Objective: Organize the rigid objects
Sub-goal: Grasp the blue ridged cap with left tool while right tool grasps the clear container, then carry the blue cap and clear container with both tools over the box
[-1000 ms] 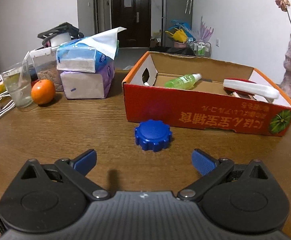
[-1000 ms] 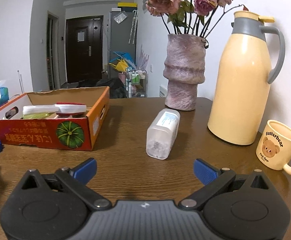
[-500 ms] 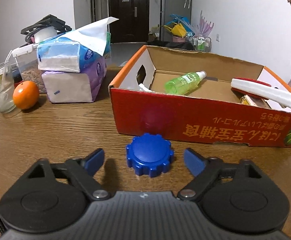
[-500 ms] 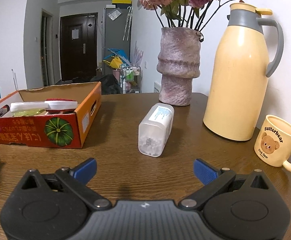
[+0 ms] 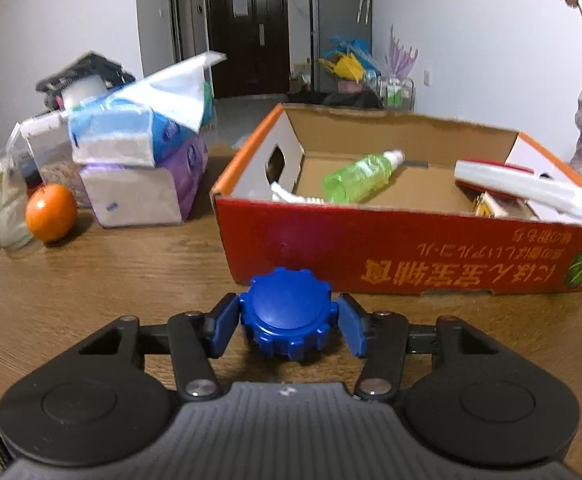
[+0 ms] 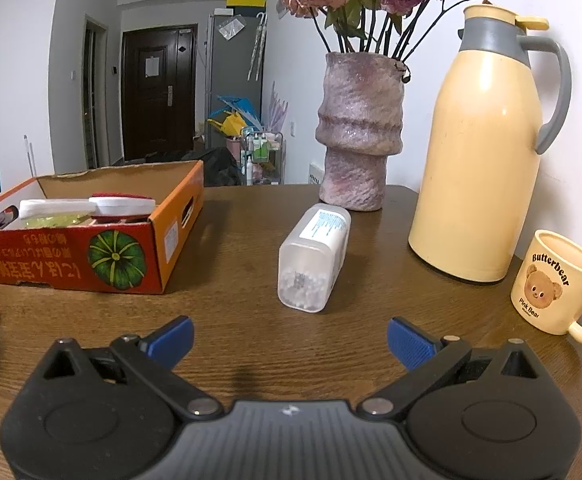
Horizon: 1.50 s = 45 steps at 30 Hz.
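A blue ridged cap (image 5: 287, 312) lies on the wooden table in front of the red cardboard box (image 5: 411, 264). My left gripper (image 5: 287, 309) is closing on the cap, with a blue pad touching each side of it. The box holds a green bottle (image 5: 359, 178) and a white and red tool (image 5: 523, 184). In the right wrist view my right gripper (image 6: 291, 334) is open and holds nothing. A clear plastic container (image 6: 315, 256) lies on its side a little ahead of it. The box (image 6: 71, 260) stands to its left.
Stacked tissue packs (image 5: 143, 160), an orange (image 5: 51, 212) and a drinking glass (image 5: 3, 204) stand at the left. A cream thermos jug (image 6: 479, 160), a bear mug (image 6: 555, 284) and a vase of flowers (image 6: 359, 132) stand at the right.
My left gripper moved forward until the blue cap sat between its fingers, and the jaws came in from wide open onto its sides. The right gripper has kept still and open.
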{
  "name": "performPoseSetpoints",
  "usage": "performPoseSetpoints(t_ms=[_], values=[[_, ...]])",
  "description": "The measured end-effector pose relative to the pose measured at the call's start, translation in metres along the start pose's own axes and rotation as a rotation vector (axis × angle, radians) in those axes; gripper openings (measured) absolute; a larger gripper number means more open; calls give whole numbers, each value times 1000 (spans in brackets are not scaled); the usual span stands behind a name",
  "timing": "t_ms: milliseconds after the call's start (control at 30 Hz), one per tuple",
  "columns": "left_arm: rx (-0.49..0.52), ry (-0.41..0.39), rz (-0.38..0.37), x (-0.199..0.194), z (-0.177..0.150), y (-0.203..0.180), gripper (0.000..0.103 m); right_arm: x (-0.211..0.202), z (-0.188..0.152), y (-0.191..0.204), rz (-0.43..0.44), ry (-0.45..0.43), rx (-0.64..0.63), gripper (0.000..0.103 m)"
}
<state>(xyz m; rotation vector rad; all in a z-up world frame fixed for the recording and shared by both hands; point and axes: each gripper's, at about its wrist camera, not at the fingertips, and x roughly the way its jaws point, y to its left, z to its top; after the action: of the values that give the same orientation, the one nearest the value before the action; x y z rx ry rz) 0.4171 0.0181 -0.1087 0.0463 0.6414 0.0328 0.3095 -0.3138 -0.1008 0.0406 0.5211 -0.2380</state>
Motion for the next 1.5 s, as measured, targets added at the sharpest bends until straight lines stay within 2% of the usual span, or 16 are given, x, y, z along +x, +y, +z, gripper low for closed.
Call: performPoseSetpoints(t_ms=[367,533,767,933,1100,1200,1267,1500], values=[[-15,-94,-5,-33,5,-2,55,23,9,-5,-65,-91,41,103],[-31,-105,-16,-42,5,-1,55,43,17,-11,-63,-80,88,102],[-45,-113,-12,-52,2,0,55,72,31,-4,-106,-66,73,101],[-49,-122,-8,-58,-1,0,55,91,39,-1,-120,-30,77,91],[-58,-126,0,-62,-2,2,55,104,43,-3,-116,1,80,73],[-65,-124,5,-64,-3,4,55,112,44,-5,-110,31,83,47],[-66,-123,6,-65,-4,4,55,115,43,-9,-108,59,99,40],[-68,-127,9,-72,-7,4,55,109,39,-11,-95,49,102,40]])
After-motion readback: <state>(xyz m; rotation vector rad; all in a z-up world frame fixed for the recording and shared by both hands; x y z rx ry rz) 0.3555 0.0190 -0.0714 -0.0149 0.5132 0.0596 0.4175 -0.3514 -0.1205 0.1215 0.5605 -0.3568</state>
